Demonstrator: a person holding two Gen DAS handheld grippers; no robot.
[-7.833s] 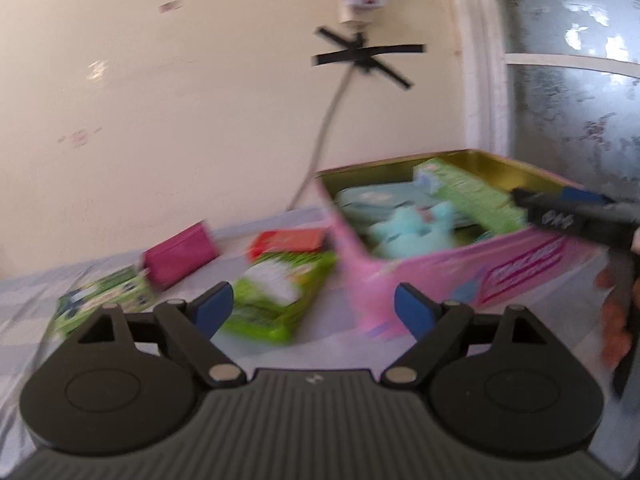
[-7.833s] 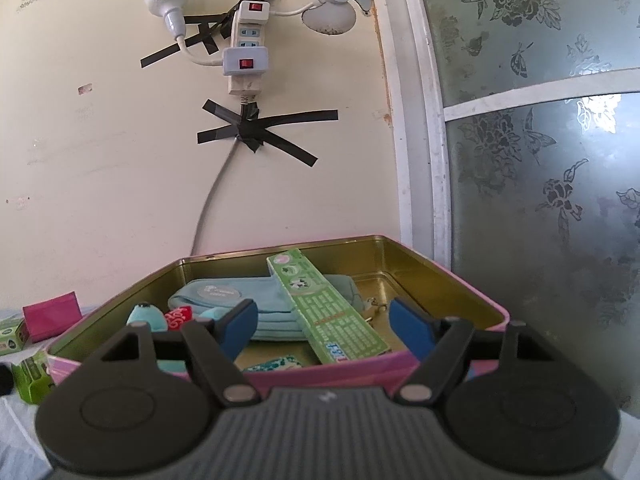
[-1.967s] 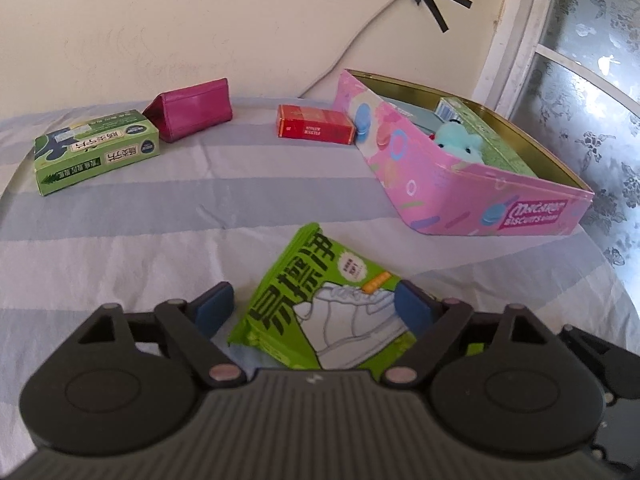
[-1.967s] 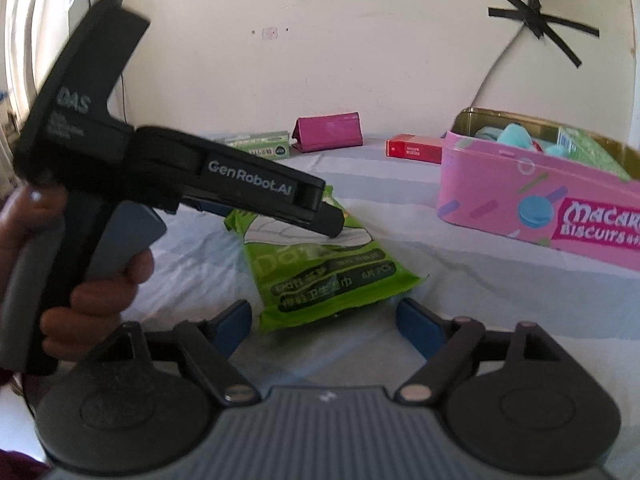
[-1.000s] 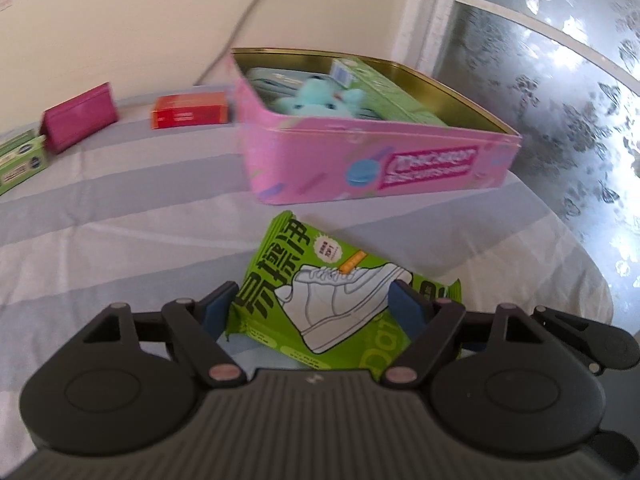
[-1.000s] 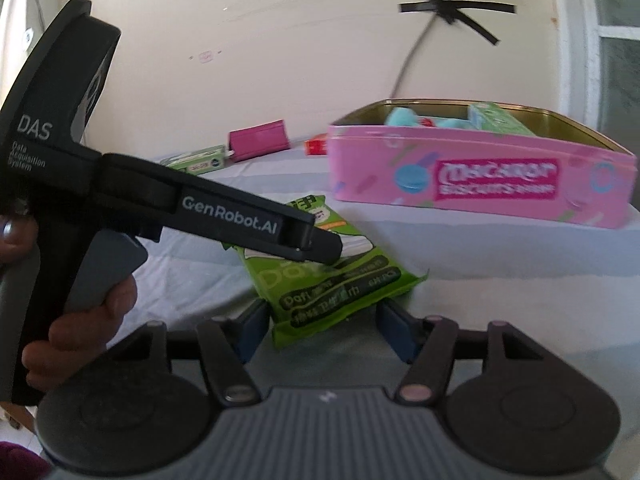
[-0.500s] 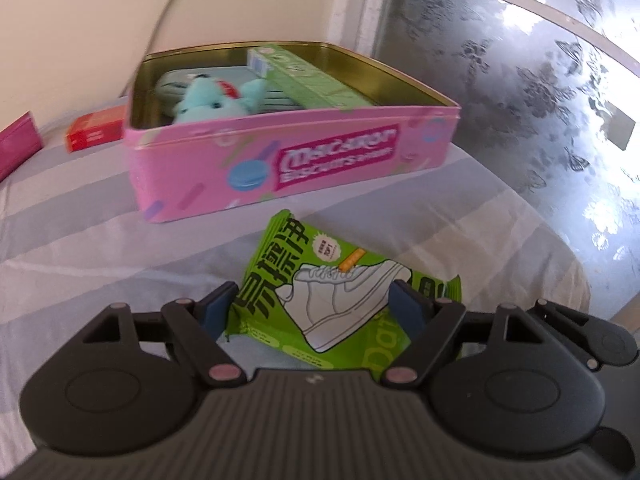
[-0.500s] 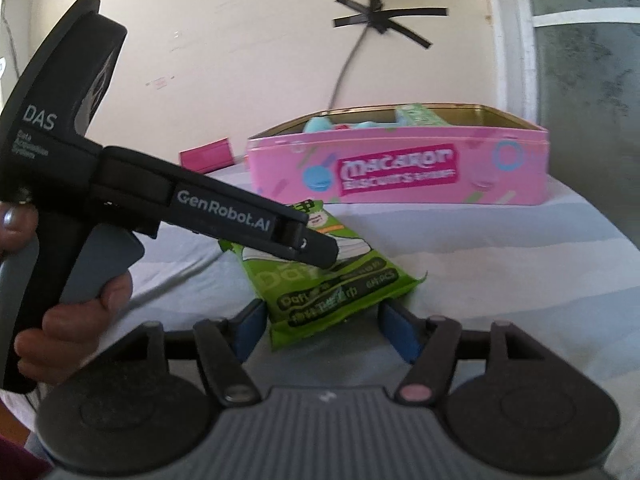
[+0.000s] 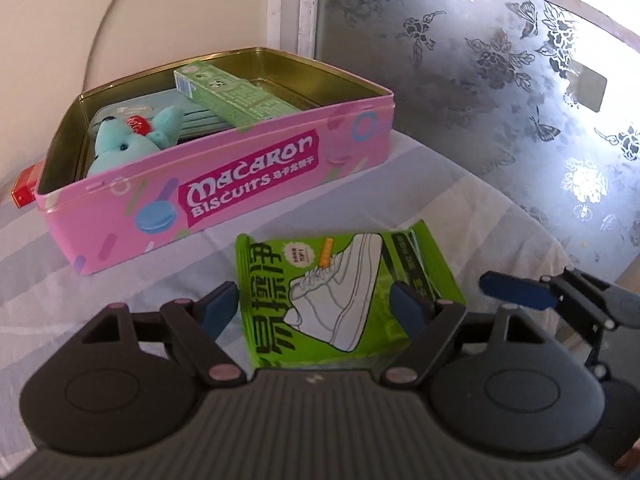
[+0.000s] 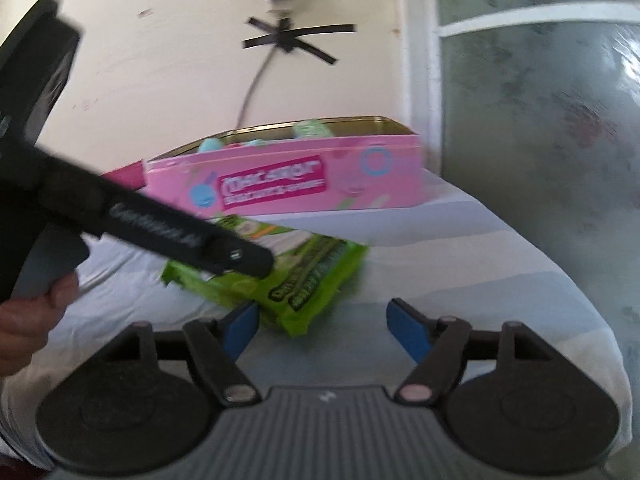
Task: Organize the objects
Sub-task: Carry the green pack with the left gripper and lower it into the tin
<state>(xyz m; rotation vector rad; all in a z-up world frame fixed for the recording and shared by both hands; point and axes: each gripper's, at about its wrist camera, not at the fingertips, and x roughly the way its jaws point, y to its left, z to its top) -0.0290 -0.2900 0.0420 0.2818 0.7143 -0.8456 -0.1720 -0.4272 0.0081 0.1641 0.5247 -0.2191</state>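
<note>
Gripping the green wipes packet [image 9: 344,296] between its blue pads, the left gripper [image 9: 316,308] holds it above the striped desk [image 9: 100,280], just in front of the pink biscuit tin [image 9: 248,184]. The right gripper [image 10: 322,330] is opening, its fingers [image 10: 408,332] off the packet's near corner.

Both handheld grippers, left gripper [image 9: 314,312] and right gripper [image 10: 320,330], are black plastic with ribbed housings, pale rivets and blue finger pads [image 10: 408,336].
</note>
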